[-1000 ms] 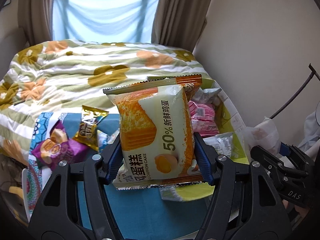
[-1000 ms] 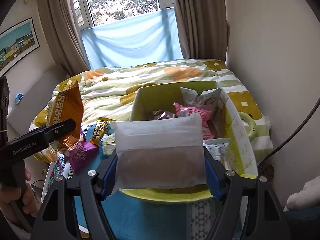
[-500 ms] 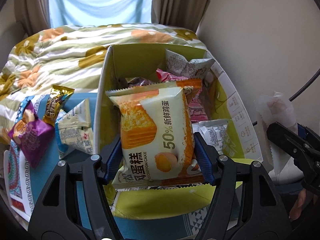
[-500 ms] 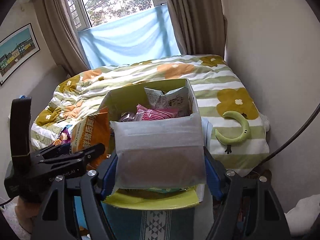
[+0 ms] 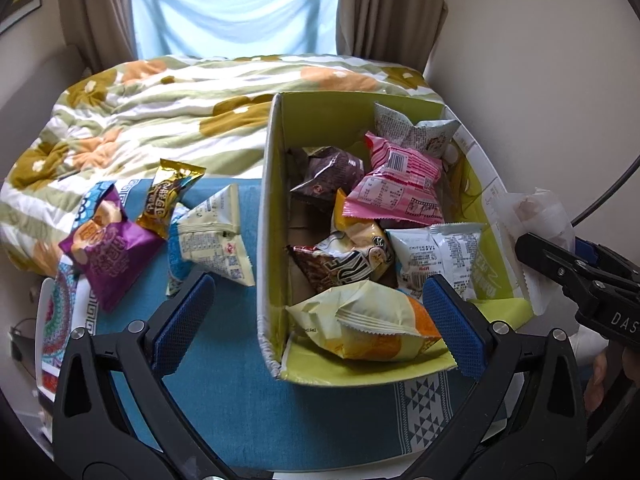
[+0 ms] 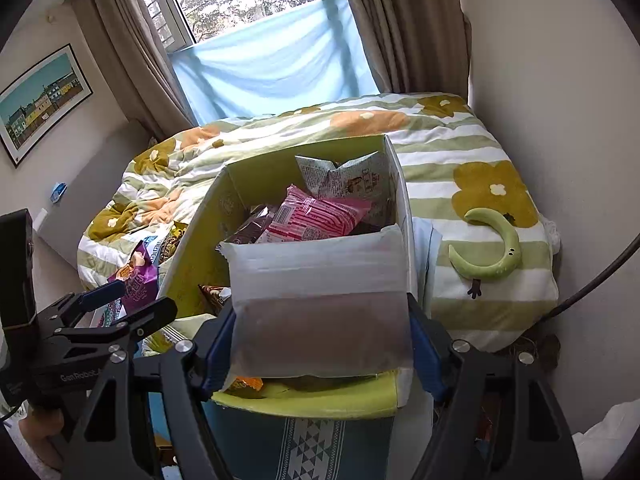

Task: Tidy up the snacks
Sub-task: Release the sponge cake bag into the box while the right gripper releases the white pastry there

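The yellow-green cardboard box (image 5: 272,240) stands on a blue cloth and holds several snack packets. An orange-and-cream cake packet (image 5: 360,328) lies loose at the box's near end. My left gripper (image 5: 314,284) hovers above it, jaws opening wide, pads clear of the packet. My right gripper (image 6: 320,320) is shut on a white translucent packet (image 6: 320,280) with brown contents, held over the near right edge of the box (image 6: 200,240). A purple packet (image 5: 108,248), a gold packet (image 5: 168,196) and a cream packet (image 5: 216,236) lie on the cloth left of the box.
A bed with a flowered quilt (image 5: 160,112) runs behind the cloth up to the curtained window. A green crescent toy (image 6: 492,252) lies on the quilt right of the box. A wall and a black cable (image 6: 600,272) close off the right side.
My left gripper's jaws spread apart and the cake packet dropped into the box's near end. The right gripper came in over the box with the white packet still clamped.
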